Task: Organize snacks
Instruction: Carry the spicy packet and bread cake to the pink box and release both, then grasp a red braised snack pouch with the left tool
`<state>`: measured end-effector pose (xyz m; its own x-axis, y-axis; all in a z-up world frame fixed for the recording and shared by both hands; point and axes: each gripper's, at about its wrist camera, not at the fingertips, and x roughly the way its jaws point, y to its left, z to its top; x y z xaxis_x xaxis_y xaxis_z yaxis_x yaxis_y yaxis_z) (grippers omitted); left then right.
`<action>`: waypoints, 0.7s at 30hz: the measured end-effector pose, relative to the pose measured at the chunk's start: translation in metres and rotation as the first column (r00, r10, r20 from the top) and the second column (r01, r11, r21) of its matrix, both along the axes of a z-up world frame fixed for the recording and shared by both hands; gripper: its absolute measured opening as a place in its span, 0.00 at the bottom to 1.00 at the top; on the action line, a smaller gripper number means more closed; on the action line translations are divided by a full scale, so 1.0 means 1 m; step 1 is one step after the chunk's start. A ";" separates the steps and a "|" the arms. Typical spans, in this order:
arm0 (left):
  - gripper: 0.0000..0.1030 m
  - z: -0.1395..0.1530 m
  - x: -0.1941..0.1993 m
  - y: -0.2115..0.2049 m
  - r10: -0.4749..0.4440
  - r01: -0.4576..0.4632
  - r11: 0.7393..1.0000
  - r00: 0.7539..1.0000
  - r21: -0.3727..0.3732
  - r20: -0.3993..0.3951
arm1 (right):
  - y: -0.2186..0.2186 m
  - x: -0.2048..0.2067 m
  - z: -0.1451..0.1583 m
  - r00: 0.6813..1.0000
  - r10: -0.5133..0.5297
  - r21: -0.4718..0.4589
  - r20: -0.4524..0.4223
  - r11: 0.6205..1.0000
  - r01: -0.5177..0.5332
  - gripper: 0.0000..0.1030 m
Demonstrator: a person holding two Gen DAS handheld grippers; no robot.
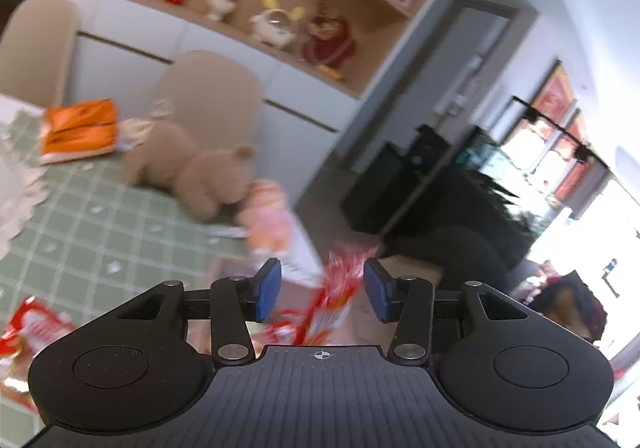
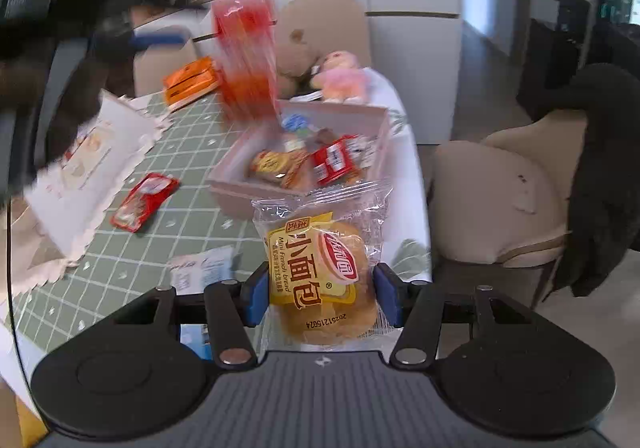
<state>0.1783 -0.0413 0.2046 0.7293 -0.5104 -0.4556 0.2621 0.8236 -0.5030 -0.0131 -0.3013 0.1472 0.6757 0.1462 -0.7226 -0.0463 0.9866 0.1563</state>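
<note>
My right gripper [image 2: 322,296] is shut on a clear packet of mini French bread [image 2: 320,268], held above the near edge of the green checked table [image 2: 120,260]. Beyond it stands a pinkish open box [image 2: 376,116] with several snack packets inside. My left gripper [image 1: 322,284] carries a blurred red snack packet [image 1: 338,292] between its blue pads, leaning toward the right pad. In the right wrist view that gripper [image 2: 180,40] is high at the upper left, and the red packet [image 2: 244,56] hangs in the air above the box's far left corner.
On the cloth lie a red packet [image 2: 144,200], an orange packet [image 2: 192,78], a white paper mat [image 2: 88,168] and a blue-white packet [image 2: 200,268]. A teddy bear [image 1: 192,168] and a pink doll [image 2: 340,76] sit by the box. Beige chairs [image 2: 500,208] stand around the table.
</note>
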 end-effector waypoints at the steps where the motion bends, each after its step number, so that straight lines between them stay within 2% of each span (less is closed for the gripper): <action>1: 0.49 -0.011 -0.006 0.009 0.005 -0.006 1.000 1.000 -0.002 -0.025 | -0.004 0.001 0.002 1.000 -0.013 -0.009 0.002 1.000 0.013 0.52; 3: 0.49 -0.035 -0.022 0.024 -0.005 0.006 1.000 0.997 0.002 -0.076 | -0.012 0.006 0.006 0.999 -0.039 -0.017 0.005 0.999 0.039 0.52; 7: 0.49 -0.090 -0.065 0.049 -0.015 0.029 0.997 0.983 0.076 -0.185 | -0.016 0.031 0.023 0.995 -0.066 0.001 0.074 0.998 0.066 0.52; 11: 0.49 -0.128 -0.090 0.067 -0.005 0.024 0.998 0.959 0.064 -0.283 | 0.001 0.083 0.043 0.983 -0.048 0.011 0.175 0.999 0.046 0.53; 12: 0.49 -0.133 -0.091 0.071 0.004 0.016 0.998 0.955 0.062 -0.298 | 0.005 0.099 0.049 0.978 -0.047 0.022 0.204 0.999 0.043 0.56; 13: 0.49 -0.137 -0.091 0.076 0.020 0.000 0.998 0.948 0.065 -0.316 | 0.007 0.117 0.052 0.972 -0.054 0.039 0.229 0.998 0.047 0.69; 14: 0.49 -0.138 -0.090 0.080 0.036 -0.013 0.997 0.943 0.070 -0.330 | 0.010 0.139 0.054 0.972 -0.065 0.040 0.226 0.998 0.057 0.75; 17: 0.49 -0.140 -0.098 0.094 0.077 -0.045 0.994 0.939 0.100 -0.336 | 0.013 0.171 0.054 0.976 -0.077 0.009 0.203 0.997 0.077 0.75; 21: 0.49 -0.142 -0.104 0.112 0.130 -0.084 0.986 0.932 0.146 -0.339 | 0.014 0.157 0.043 0.982 -0.031 0.011 0.189 1.000 0.030 0.76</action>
<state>0.0741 0.0710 0.0629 0.5612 -0.3595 -0.7455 -0.0027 0.8999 -0.4360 0.1441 -0.2878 0.1906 0.8041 0.1288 -0.5803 -0.0459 0.9868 0.1554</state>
